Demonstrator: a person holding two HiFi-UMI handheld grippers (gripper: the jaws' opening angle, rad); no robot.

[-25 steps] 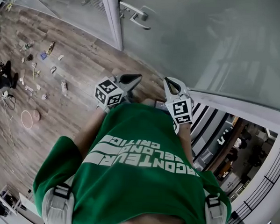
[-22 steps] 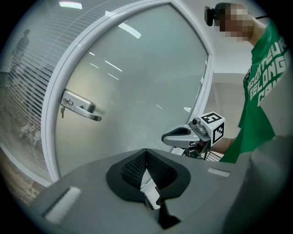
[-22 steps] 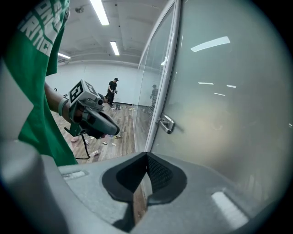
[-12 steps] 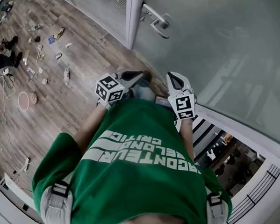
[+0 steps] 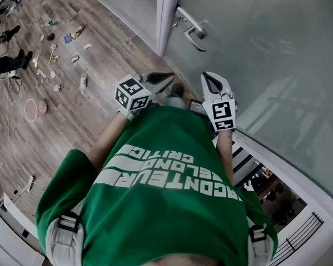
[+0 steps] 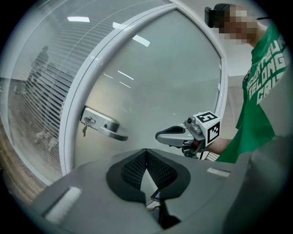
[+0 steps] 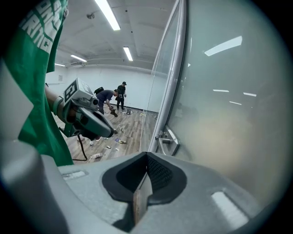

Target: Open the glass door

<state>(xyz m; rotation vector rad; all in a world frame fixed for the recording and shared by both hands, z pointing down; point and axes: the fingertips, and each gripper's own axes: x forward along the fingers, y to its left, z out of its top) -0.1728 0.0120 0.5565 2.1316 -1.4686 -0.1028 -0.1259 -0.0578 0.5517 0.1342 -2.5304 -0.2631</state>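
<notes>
The frosted glass door (image 5: 259, 56) with a white frame stands just ahead of me. Its silver lever handle (image 5: 194, 32) sits near the frame's edge. In the left gripper view the handle (image 6: 110, 130) shows with a key (image 6: 85, 127) hanging in the lock. My left gripper (image 5: 161, 78) is shut and empty, below and left of the handle, apart from it. My right gripper (image 5: 210, 77) is shut and empty too, below the handle, close to the glass. Each gripper view shows its own jaws together (image 6: 146, 151) (image 7: 147, 157). The handle (image 7: 168, 139) lies ahead of the right jaws.
Small litter (image 5: 54, 46) is scattered on the wood floor to the left, beside a white ring (image 5: 31, 108) and a person's legs (image 5: 6, 63). Two people (image 7: 114, 98) stand far off in the room. A window over a lower floor (image 5: 264, 185) lies at my right.
I have come closer to the door: the handle now sits lower and nearer in the head view. Both grippers have moved up toward it and stay shut.
</notes>
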